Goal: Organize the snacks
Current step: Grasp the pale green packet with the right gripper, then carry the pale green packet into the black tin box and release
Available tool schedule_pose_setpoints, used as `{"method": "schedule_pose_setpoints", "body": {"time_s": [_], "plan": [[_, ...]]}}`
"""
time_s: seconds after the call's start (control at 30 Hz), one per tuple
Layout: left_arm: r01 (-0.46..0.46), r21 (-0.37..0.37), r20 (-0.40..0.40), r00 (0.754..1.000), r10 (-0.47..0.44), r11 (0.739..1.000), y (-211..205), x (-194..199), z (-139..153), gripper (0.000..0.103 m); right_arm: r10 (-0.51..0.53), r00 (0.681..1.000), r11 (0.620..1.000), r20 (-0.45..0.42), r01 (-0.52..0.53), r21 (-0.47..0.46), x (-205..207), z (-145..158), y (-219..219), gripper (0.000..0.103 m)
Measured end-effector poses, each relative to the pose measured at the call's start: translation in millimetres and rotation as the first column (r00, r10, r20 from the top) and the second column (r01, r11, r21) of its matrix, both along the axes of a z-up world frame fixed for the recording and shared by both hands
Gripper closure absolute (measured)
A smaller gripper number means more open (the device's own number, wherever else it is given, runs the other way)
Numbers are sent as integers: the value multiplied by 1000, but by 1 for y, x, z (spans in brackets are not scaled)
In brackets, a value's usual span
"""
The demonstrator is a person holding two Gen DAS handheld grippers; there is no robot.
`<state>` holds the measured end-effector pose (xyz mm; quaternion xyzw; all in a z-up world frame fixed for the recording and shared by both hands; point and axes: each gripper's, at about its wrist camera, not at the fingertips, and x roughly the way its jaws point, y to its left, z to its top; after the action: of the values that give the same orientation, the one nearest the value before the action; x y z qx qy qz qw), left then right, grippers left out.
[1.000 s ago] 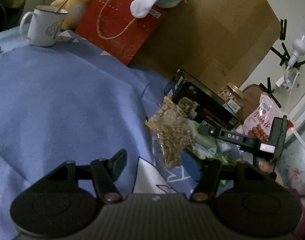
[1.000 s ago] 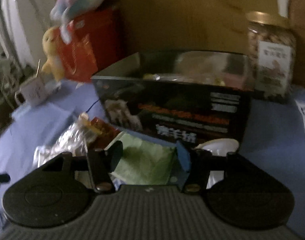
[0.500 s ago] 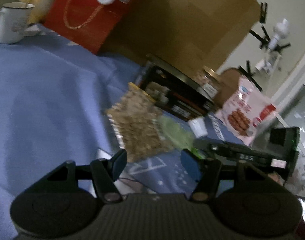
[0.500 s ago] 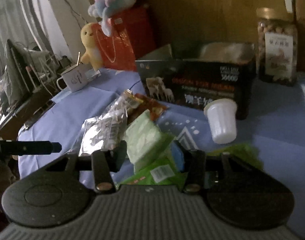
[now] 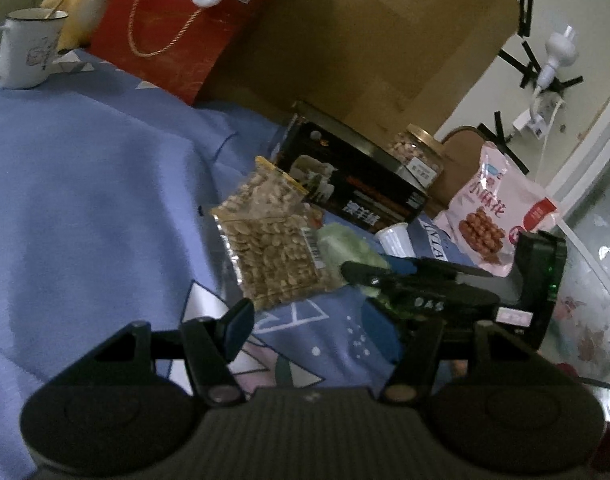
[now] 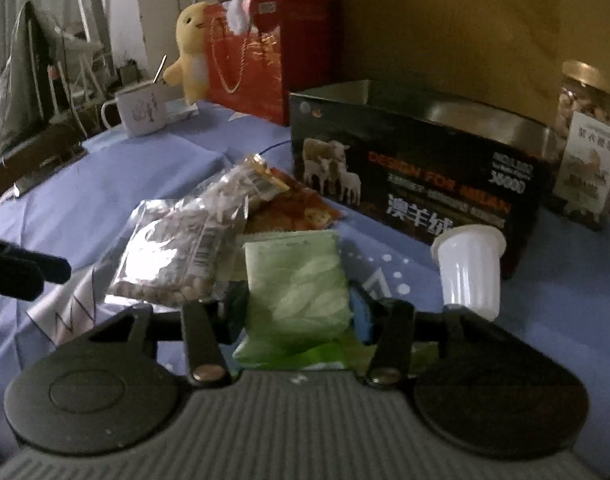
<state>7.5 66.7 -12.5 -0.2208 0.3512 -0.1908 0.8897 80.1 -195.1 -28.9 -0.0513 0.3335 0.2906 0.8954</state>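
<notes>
- Snacks lie loose on the blue cloth (image 6: 105,184), none visibly in the black box (image 6: 417,196) that stands open ahead of our right claw (image 6: 299,306), so we judge the sorting barely begun.
- That box is the biggest thing here, beyond the fingertips and slightly right; a nut jar (image 6: 589,160) stands at its far right end.
- A pink snack bag (image 5: 501,216) leans ahead and right of our left claw (image 5: 309,328), past the right claw.
- The clear peanut bag (image 5: 273,252) lies just ahead of the left claw, which is wide open and holds nothing.
- An orange packet (image 6: 293,212) peeks out between the peanut bag and the box.
- The green packet (image 6: 297,288) sits between the right claw's fingers, which flank its sides; whether they already pinch it we cannot tell.
- A small white cup (image 6: 469,268) stands upside down to the right of those fingers, against the box front.
- Left to do, in our judgement: every loose item yet needs a home.
</notes>
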Motion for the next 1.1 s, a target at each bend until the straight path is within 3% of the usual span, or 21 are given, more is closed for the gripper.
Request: {"method": "schedule_pose_setpoints", "body": {"time_s": [0.07, 0.17, 0.3, 0.4, 0.5, 0.63, 0.83, 0.93, 1.03, 1.1], "plan": [[-14, -4, -4, 1000, 14, 1000, 2, 0, 0, 42, -52, 999, 998, 5, 52, 21, 2, 3, -9, 50], [-36, -16, 2, 999, 36, 999, 9, -1, 4, 42, -70, 997, 988, 19, 67, 138, -4, 20, -26, 49], [-81, -17, 28, 996, 82, 997, 21, -6, 12, 35, 170, 982, 976, 76, -179, 127, -34, 36, -4, 49], [-112, -16, 35, 993, 113, 994, 31, -12, 15, 34, 358, 929, 932, 89, -361, 19, -59, 28, 32, 49], [-126, -9, 31, 991, 127, 992, 36, -17, 14, 34, 439, 895, 899, 83, -436, -47, -70, 15, 54, 47], [-113, -11, 22, 993, 113, 994, 37, -15, 10, 34, 377, 925, 926, 54, -376, -28, -68, 13, 46, 40], [-34, -27, 4, 999, 34, 999, 26, 1, 1, 34, 244, 970, 968, -5, -243, 68, -80, 20, 8, 40], [23, -33, -3, 1000, -23, 999, 13, 10, -2, 36, 206, 979, 977, -5, -206, 51, -92, 19, 2, 40], [94, -15, 8, 996, -94, 995, 0, 16, 0, 41, 202, 978, 978, -45, -199, 67, -101, 19, -3, 42], [125, 18, 3, 992, -126, 992, -8, 20, 1, 44, 204, 973, 976, -109, -193, 104, -103, 14, -4, 52]]}}
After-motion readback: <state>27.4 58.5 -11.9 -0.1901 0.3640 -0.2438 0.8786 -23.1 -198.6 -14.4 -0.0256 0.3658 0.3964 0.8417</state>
